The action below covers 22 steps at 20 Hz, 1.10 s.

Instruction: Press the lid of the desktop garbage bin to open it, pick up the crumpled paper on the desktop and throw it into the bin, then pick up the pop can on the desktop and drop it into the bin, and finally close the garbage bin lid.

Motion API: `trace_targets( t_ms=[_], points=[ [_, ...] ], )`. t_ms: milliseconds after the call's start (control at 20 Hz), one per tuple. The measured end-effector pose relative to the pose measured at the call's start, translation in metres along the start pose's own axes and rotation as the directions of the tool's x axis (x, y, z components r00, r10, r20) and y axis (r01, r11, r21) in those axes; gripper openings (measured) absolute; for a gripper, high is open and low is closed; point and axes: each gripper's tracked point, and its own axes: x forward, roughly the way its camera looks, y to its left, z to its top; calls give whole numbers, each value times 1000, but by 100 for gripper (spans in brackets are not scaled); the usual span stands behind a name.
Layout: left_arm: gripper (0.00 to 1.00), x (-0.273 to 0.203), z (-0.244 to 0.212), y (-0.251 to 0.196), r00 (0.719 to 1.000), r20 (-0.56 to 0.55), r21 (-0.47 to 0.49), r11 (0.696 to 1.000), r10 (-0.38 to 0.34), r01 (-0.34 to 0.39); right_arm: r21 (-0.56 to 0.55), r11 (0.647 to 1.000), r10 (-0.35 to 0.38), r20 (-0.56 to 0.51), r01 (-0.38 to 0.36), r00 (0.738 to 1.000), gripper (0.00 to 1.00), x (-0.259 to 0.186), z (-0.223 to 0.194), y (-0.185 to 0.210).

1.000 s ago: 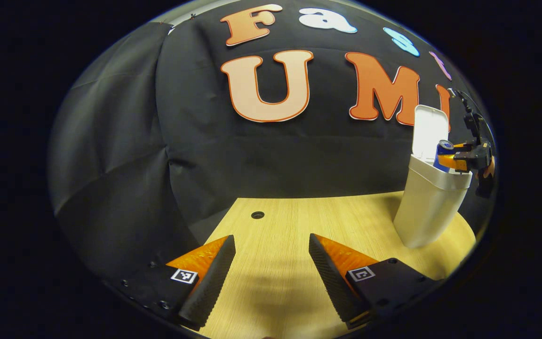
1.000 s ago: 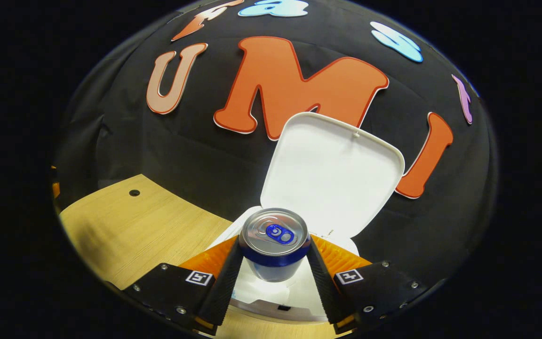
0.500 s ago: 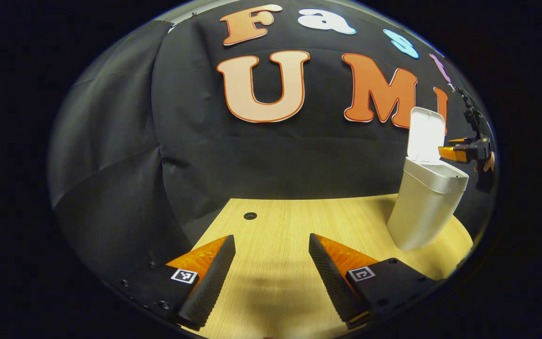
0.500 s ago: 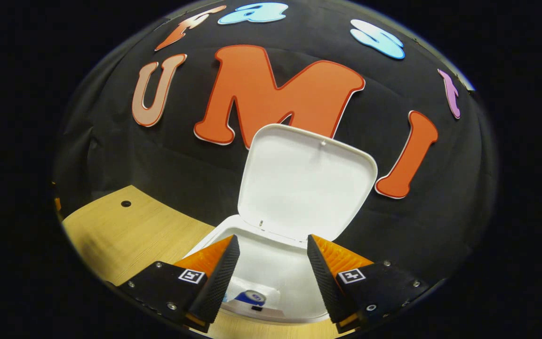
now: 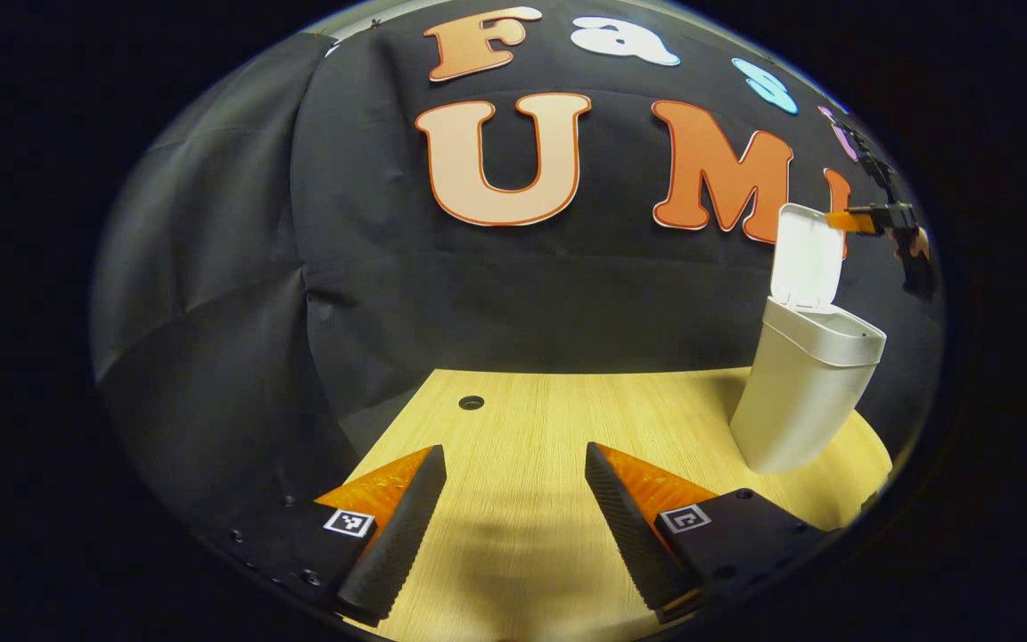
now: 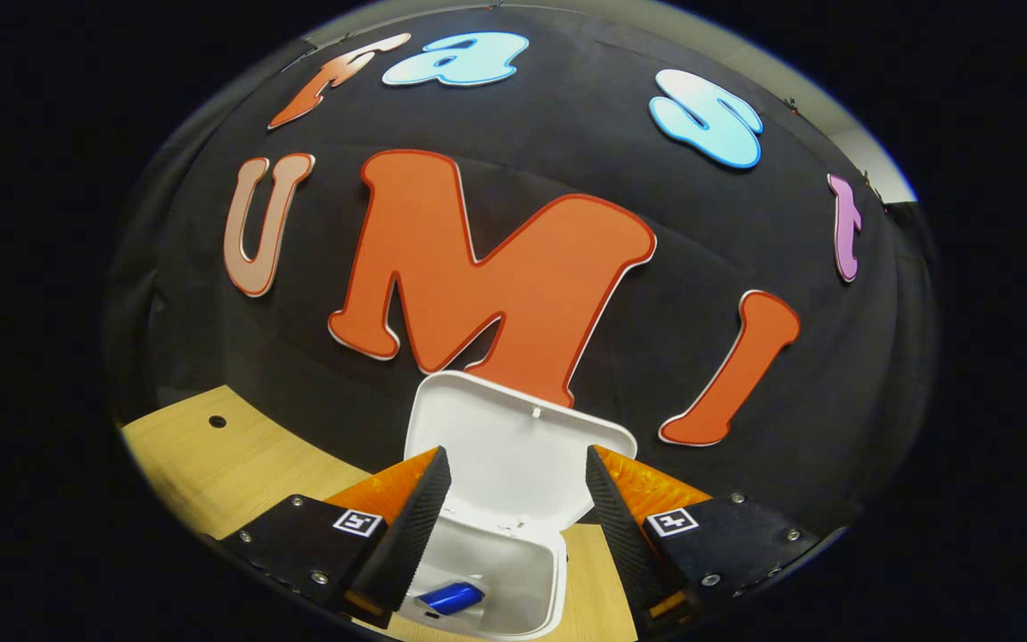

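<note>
My left gripper [image 5: 513, 517] sits low over the table [image 5: 531, 428], fingers spread wide with bare wood between them, holding nothing. A small round hole [image 5: 471, 402] lies ahead and left of it. To the right in the left gripper view, the bin [image 5: 803, 392] stands near the table's right edge, lid [image 5: 806, 257] upright. Beyond it, at lid-top height, I see my right gripper [image 5: 843, 219] small and side-on, close by the lid's upper corner; whether it touches I cannot tell, nor can I tell its finger spacing from here.

The right gripper view settles that: my right gripper [image 6: 513, 526] hangs above the bin [image 6: 513, 580] looking down, fingers spread apart, pinching nothing, flanking the raised lid [image 6: 518, 455]. This view looks into the bin, where the can [image 6: 449, 597] lies on its side at the bottom. The paper I cannot make out inside.

Open wood runs between left gripper and bin. The wall stands close behind the lid.
</note>
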Motion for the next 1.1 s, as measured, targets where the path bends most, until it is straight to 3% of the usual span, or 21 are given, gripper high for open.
trace_targets(
  t_ms=[400, 800, 1100],
  points=[
    [100, -7, -10, 16, 999, -27, -27, 999, 46, -47, 73, 997, -29, -11, 30, 1000, 92, 41, 41, -18],
    [100, -9, -22, 27, 994, -58, -38, 995, 89, -91, 159, 986, -21, -133, 42, 991, 92, 91, 21, -19],
    [100, -10, -25, 29, 993, -68, -43, 994, 99, -102, 188, 981, -1, -191, 37, 982, 92, 93, 7, -18]
  ],
)
